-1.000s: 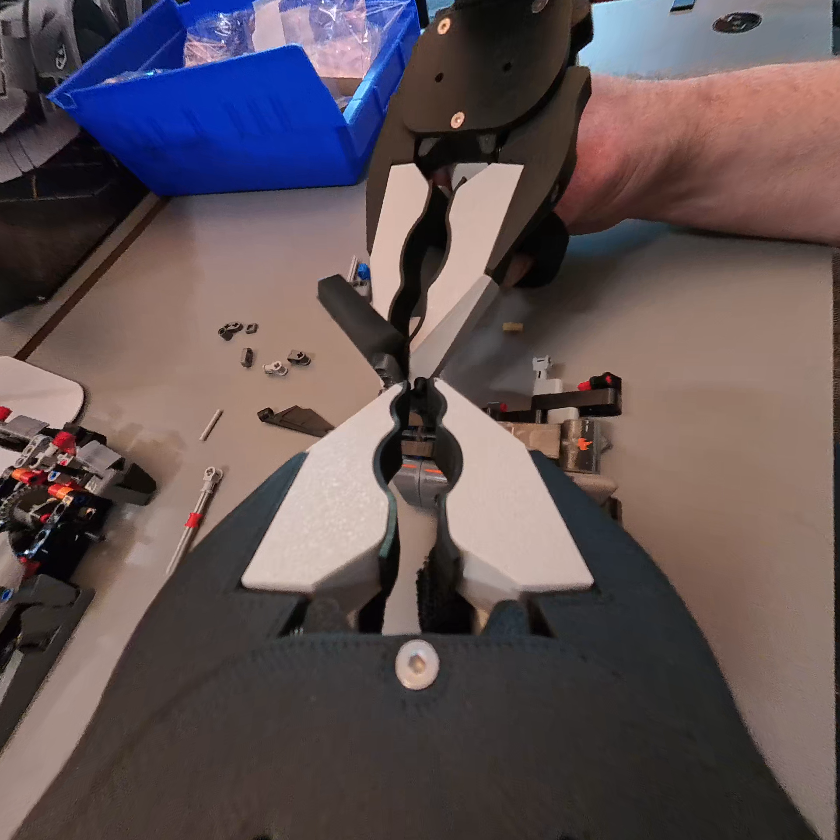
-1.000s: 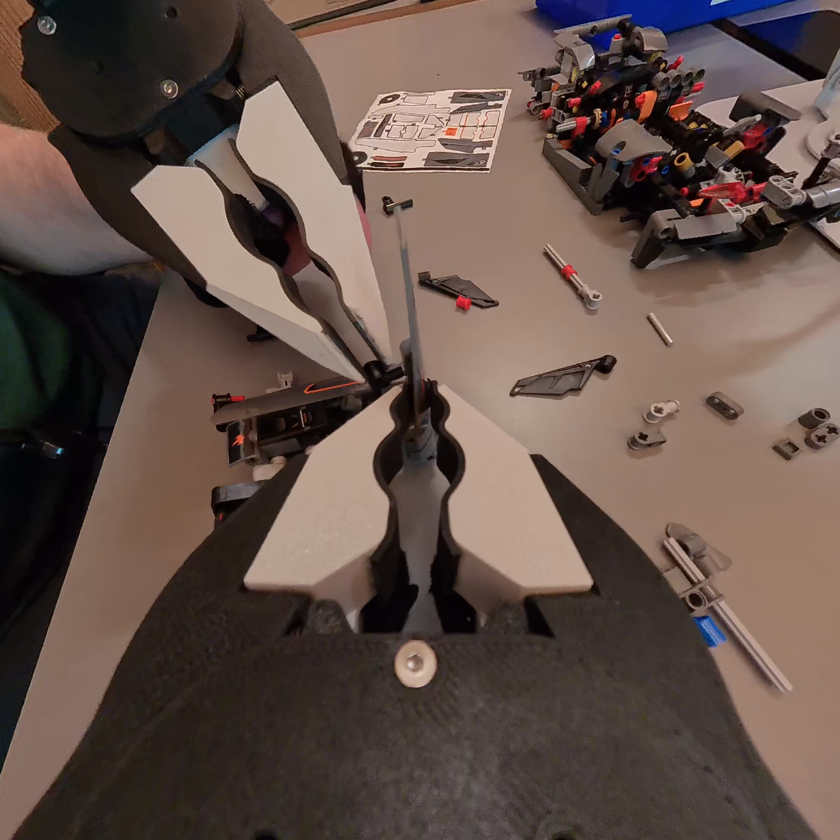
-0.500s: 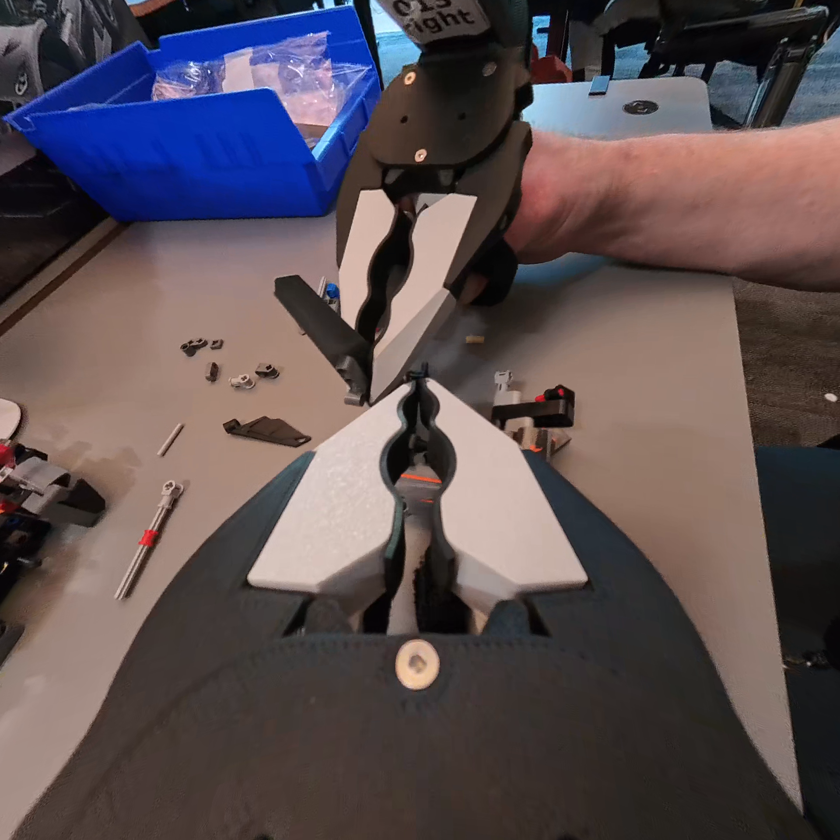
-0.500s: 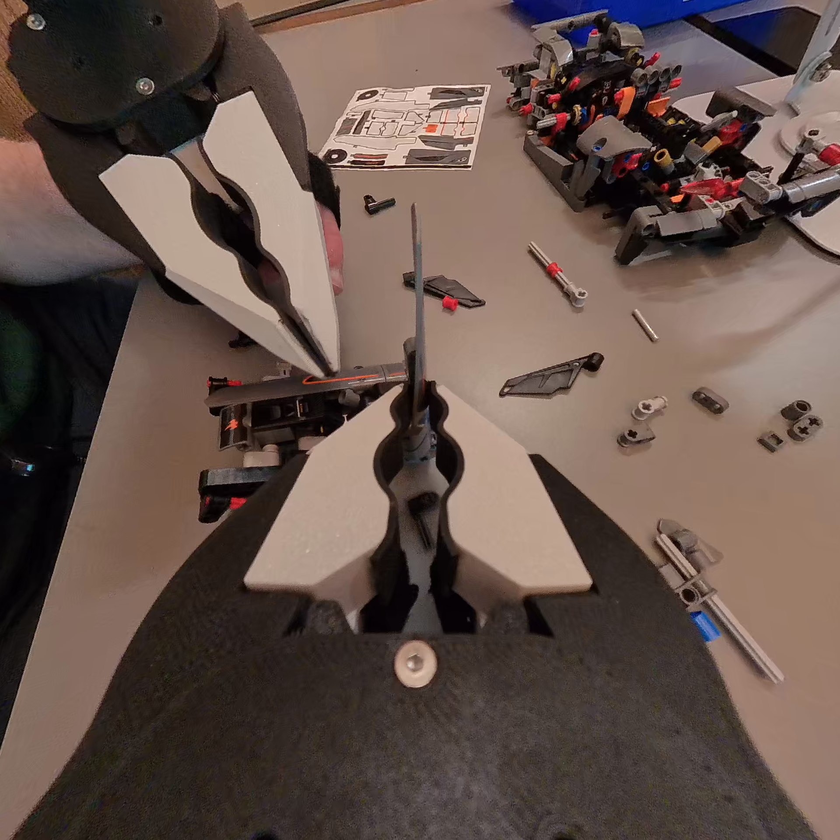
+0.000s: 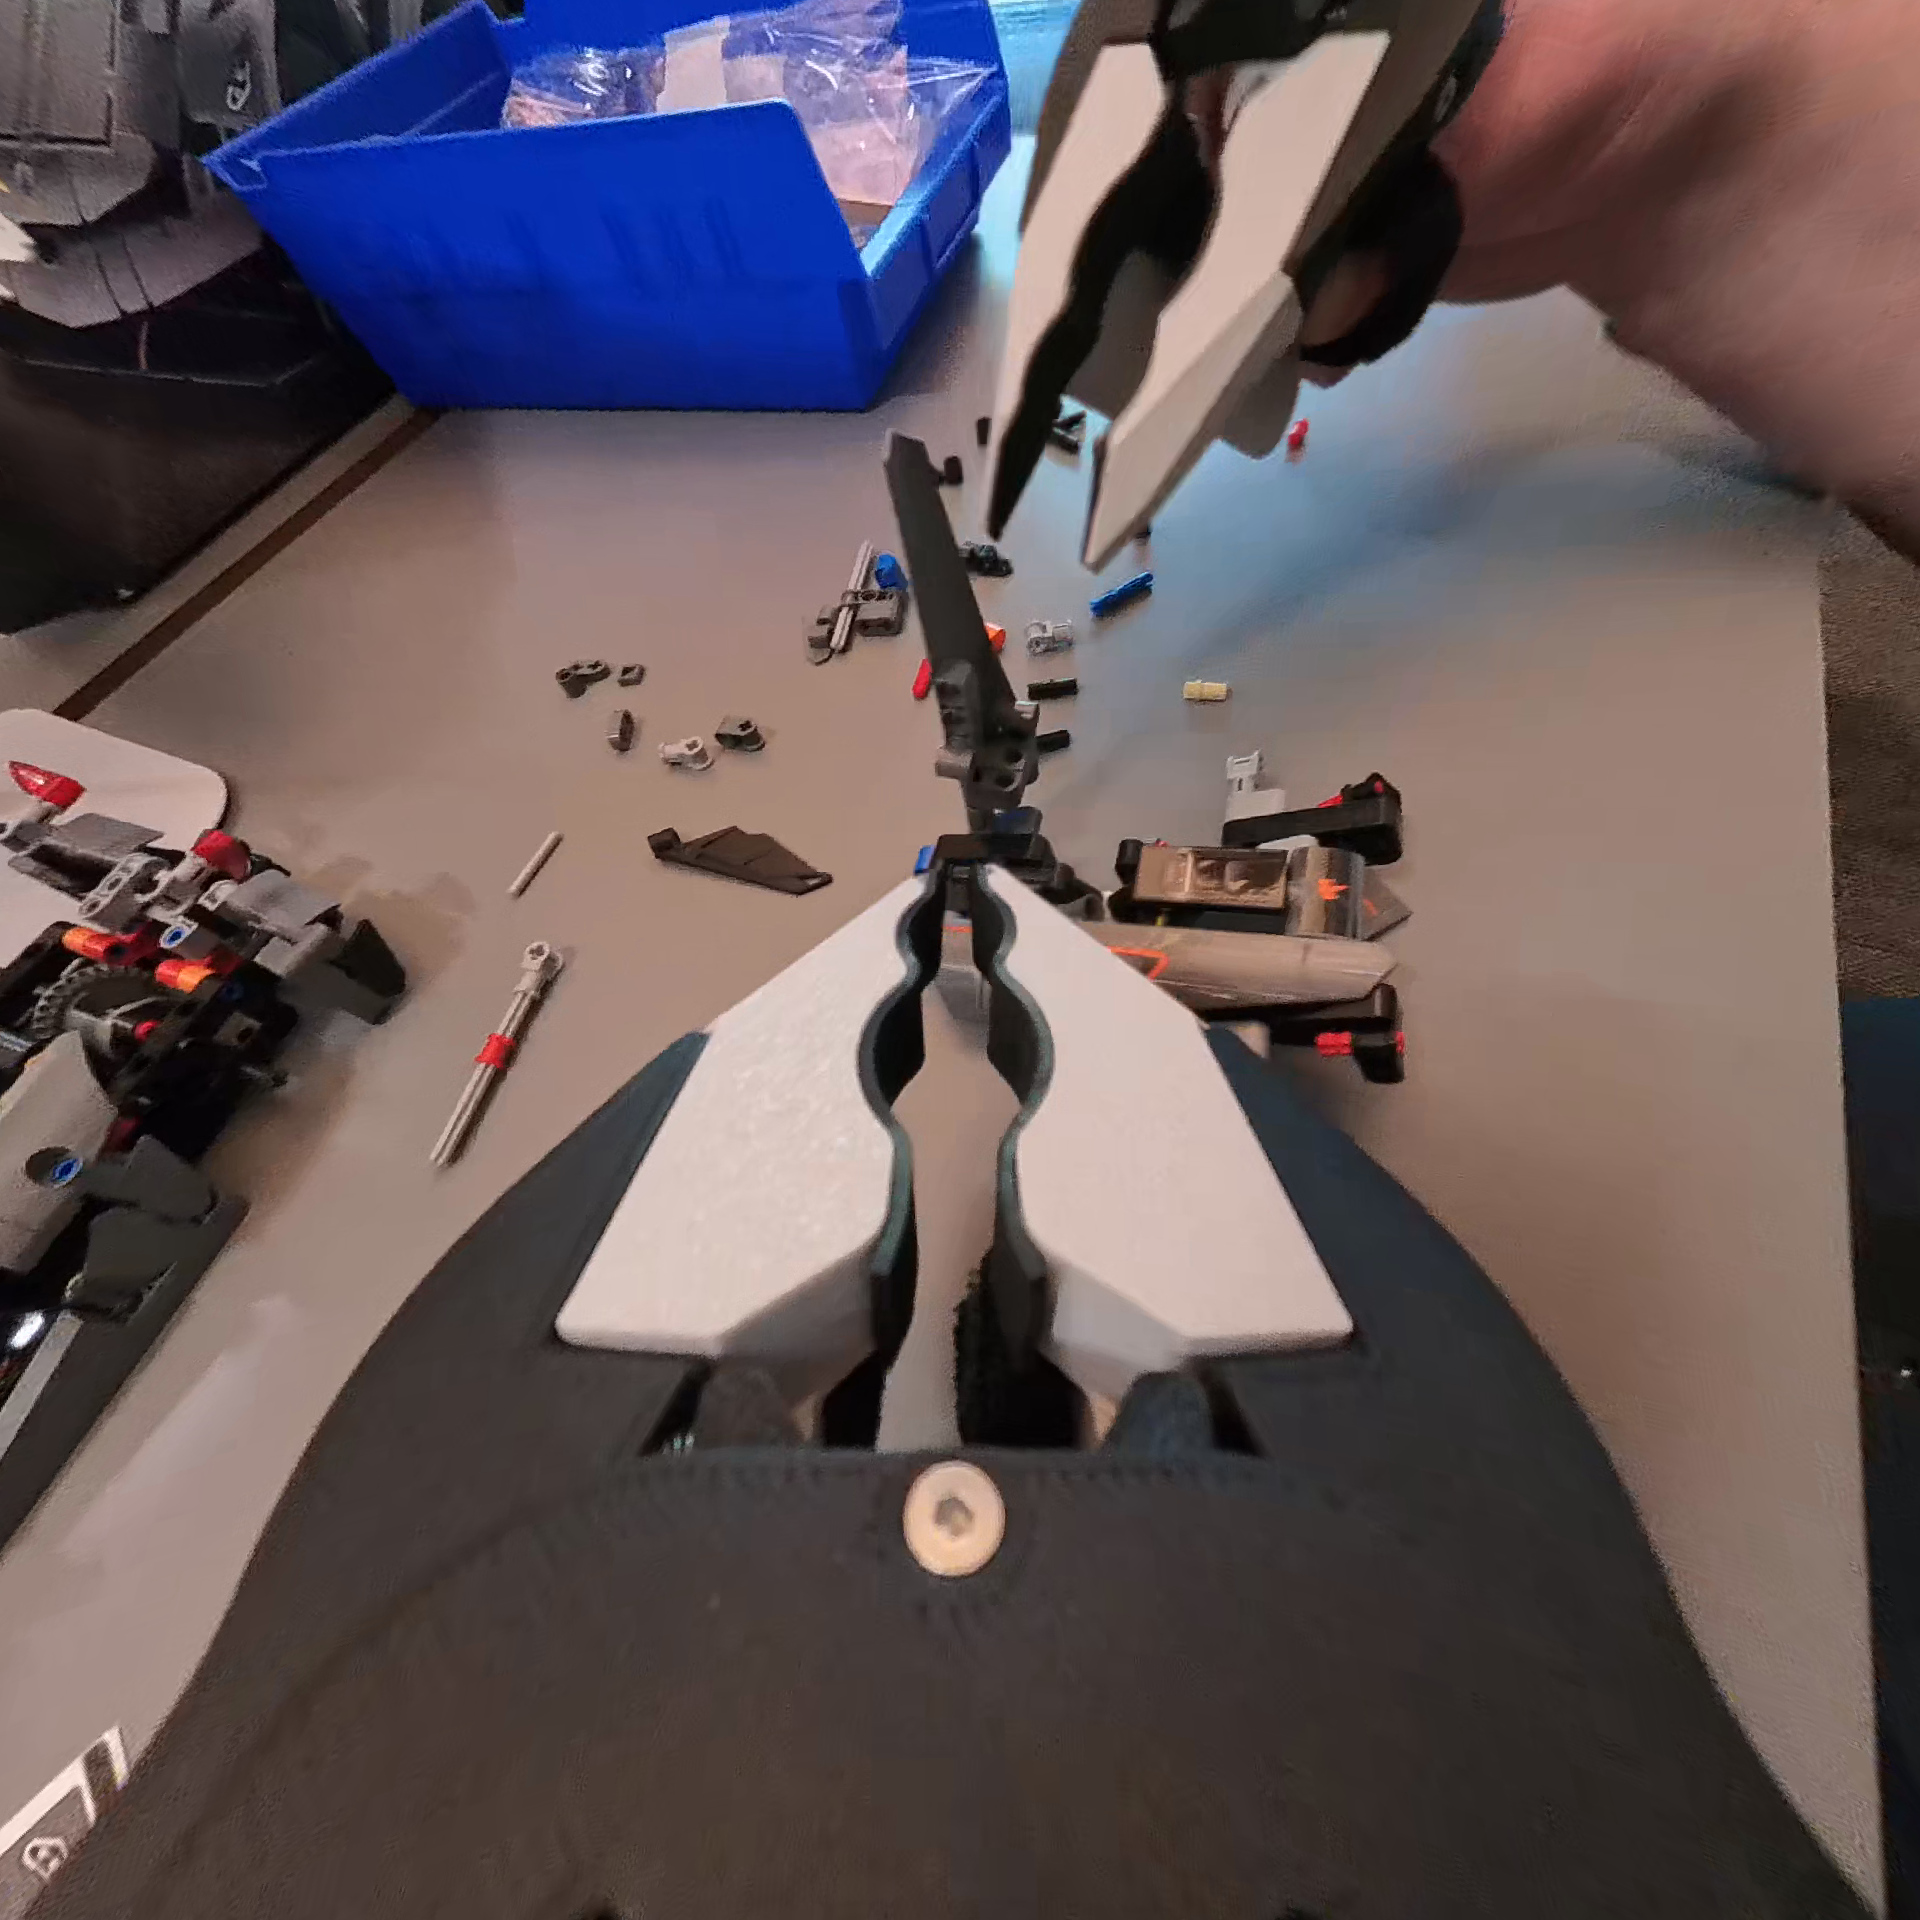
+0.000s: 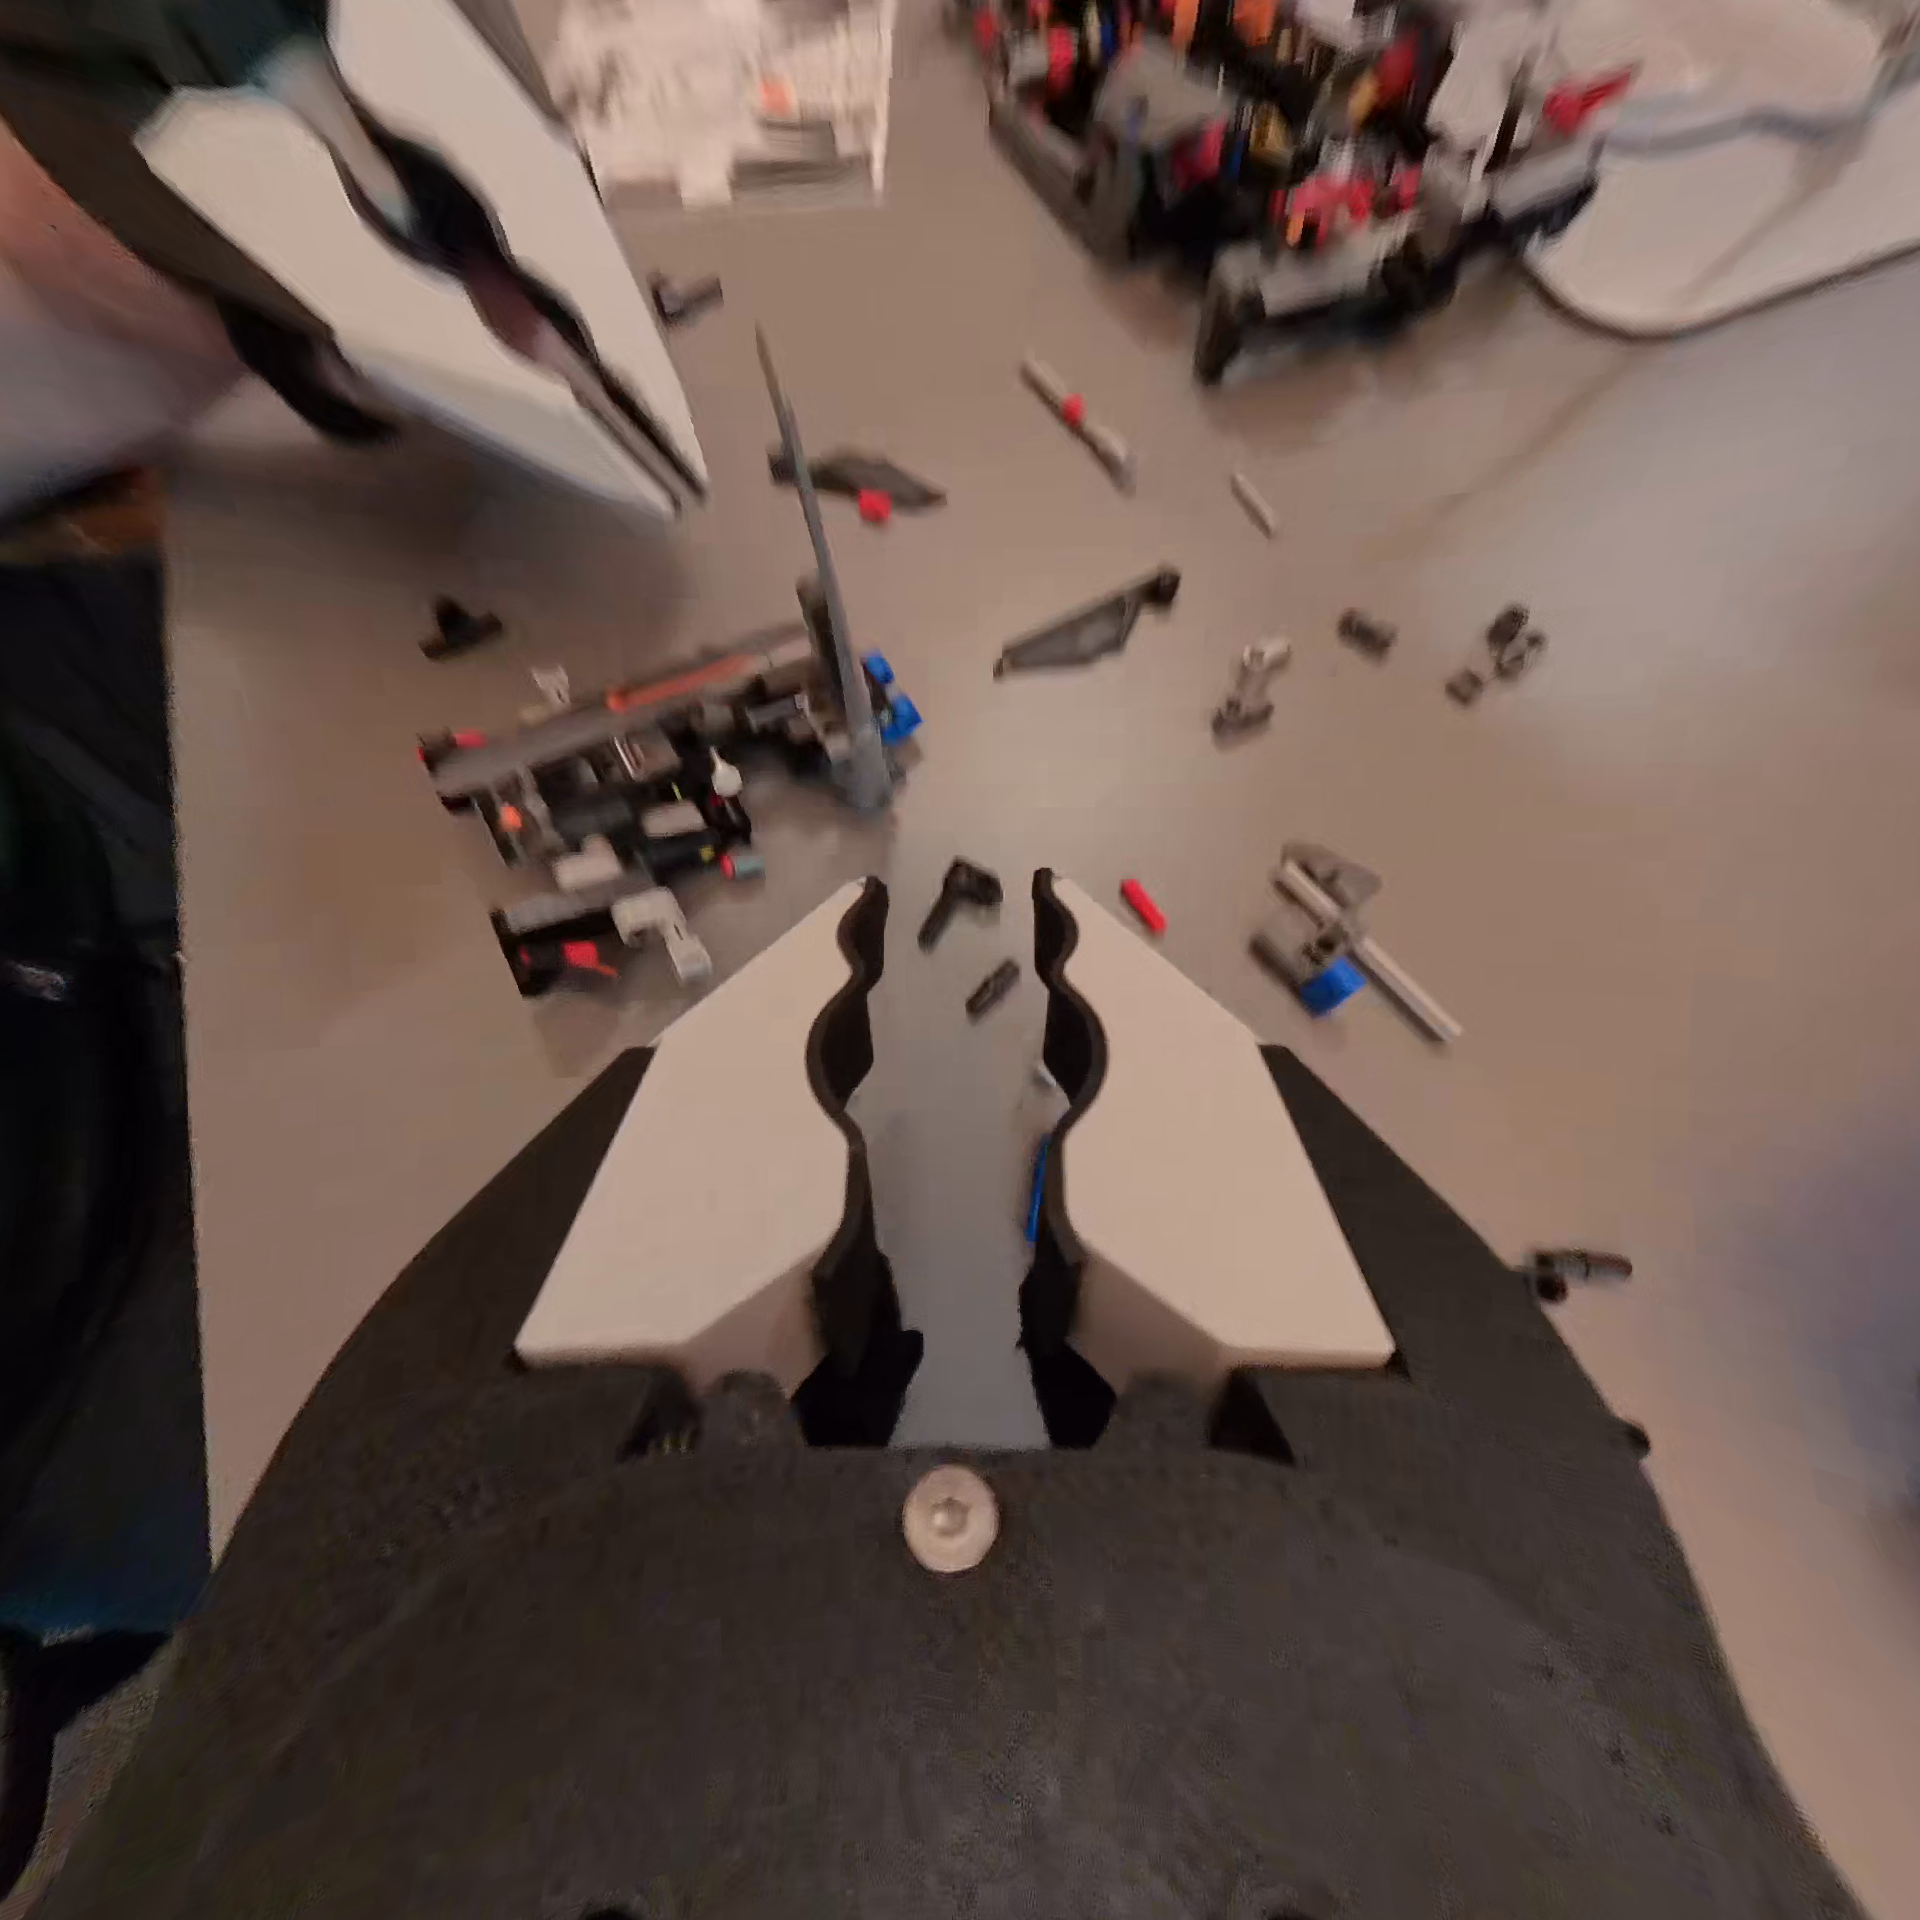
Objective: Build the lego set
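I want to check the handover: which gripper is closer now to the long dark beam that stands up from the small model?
Left. The left gripper is at the base of the long dark beam; the right gripper is open and pulled back above loose parts.

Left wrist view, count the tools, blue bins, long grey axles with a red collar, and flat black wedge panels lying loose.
Grey-fingered tools: 2, the left tool and the right tool
Blue plastic bin: 1
Long grey axle with a red collar: 1
Flat black wedge-shaped panel: 1
Total: 5

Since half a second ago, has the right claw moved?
Yes. The right claw has let go of the long dark beam, opened, and pulled back up from the side assembly on the table.
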### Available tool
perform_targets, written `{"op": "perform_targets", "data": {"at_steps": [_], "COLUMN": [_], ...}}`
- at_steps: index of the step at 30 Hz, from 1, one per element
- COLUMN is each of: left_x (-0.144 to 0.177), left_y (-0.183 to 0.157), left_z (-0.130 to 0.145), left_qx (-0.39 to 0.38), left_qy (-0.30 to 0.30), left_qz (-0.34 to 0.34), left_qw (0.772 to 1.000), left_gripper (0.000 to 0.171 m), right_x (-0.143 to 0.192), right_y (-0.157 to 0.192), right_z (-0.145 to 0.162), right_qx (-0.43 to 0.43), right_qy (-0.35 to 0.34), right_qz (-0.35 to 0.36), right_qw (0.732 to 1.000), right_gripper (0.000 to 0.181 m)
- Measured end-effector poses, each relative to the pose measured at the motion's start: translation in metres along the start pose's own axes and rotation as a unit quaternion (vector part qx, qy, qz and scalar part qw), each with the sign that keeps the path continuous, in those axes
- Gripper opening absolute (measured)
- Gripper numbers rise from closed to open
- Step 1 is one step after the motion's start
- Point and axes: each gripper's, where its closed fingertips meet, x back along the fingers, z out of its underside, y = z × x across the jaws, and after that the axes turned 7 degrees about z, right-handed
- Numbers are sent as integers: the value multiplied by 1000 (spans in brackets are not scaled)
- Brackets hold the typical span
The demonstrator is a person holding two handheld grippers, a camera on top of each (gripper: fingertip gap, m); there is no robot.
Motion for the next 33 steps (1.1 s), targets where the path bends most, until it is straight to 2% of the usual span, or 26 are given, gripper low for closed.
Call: {"op": "perform_targets", "data": {"at_steps": [3, 6, 9, 11, 15, 19, 22, 25, 29, 33], "left_x": [1, 1, 1, 0, 1, 3, 6, 7, 4, 0], "left_y": [8, 8, 8, 8, 9, 9, 4, -5, -22, -40], "left_z": [4, 4, 5, 6, 4, -3, -18, -40, -70, -89], "left_qx": [8, 16, 17, 17, 19, 13, -1, -17, -43, -65], "left_qy": [2, -8, -11, -11, -19, -31, -52, -80, -112, -124], "left_qz": [-9, -5, -5, -6, -5, -7, -5, 7, 29, 49], "left_qw": [1000, 1000, 1000, 1000, 1000, 999, 999, 997, 992, 989], "left_gripper": [3, 3, 3, 3, 3, 3, 5, 8, 17, 23], "right_x": [-12, -27, -40, -43, -43, -27, 4, 32, 49, 63], "right_y": [6, 13, 10, 11, 8, 12, 26, 35, 50, 67], "right_z": [20, 25, 34, 32, 30, 16, -13, -35, -47, -62], "right_qx": [14, 34, 31, 12, -2, -34, -38, -33, -27, -11], "right_qy": [60, 81, 114, 104, 90, 20, -103, -209, -279, -325], "right_qz": [20, 42, 67, 57, 63, 33, -20, -56, -105, -136], "right_qw": [998, 995, 991, 993, 994, 999, 994, 976, 954, 936], "right_gripper": [26, 25, 14, 2, 1, 1, 1, 1, 1, 1]}}
